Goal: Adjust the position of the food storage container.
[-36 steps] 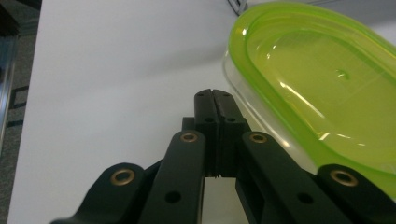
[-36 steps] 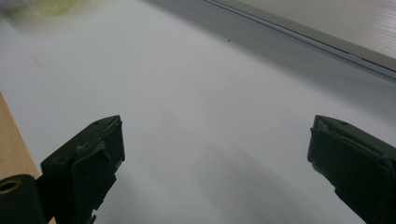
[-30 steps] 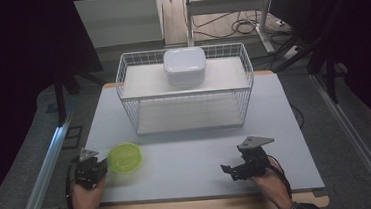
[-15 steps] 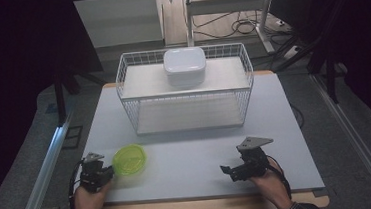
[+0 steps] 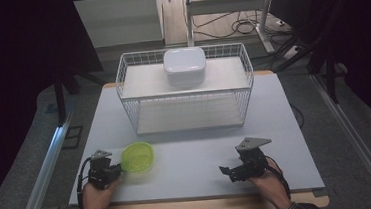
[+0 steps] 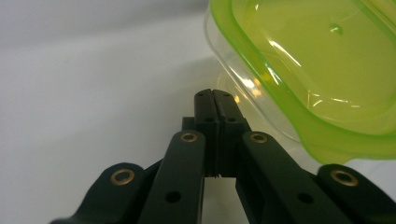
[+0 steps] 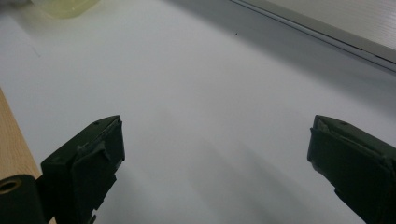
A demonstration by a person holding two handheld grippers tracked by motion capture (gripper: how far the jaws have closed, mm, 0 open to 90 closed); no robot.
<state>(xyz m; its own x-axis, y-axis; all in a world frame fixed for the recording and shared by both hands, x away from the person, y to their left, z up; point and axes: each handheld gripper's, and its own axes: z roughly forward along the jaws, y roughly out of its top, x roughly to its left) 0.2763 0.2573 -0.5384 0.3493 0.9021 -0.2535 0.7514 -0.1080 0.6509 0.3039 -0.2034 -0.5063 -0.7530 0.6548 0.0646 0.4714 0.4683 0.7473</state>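
A clear container with a lime-green lid (image 5: 138, 157) sits on the pale table mat (image 5: 192, 149) at the front left. My left gripper (image 5: 113, 169) lies just left of it, with its tips at the container's rim. In the left gripper view the jaws of this gripper (image 6: 215, 95) are pressed together with nothing between them, and the green-lidded container (image 6: 317, 70) is close on their right. My right gripper (image 5: 229, 172) rests at the front right, pointing left. Its jaws (image 7: 215, 126) stand wide apart over bare mat, and the container (image 7: 65, 7) shows far off.
A white wire basket rack (image 5: 185, 92) stands at the back middle of the table, with a white lidded box (image 5: 185, 64) on its top shelf. The wooden front edge (image 5: 196, 207) of the table runs below both hands. Metal rails flank the table.
My left gripper has slid a little to the right, and the green-lidded container has shifted right with it. The right gripper has stayed put.
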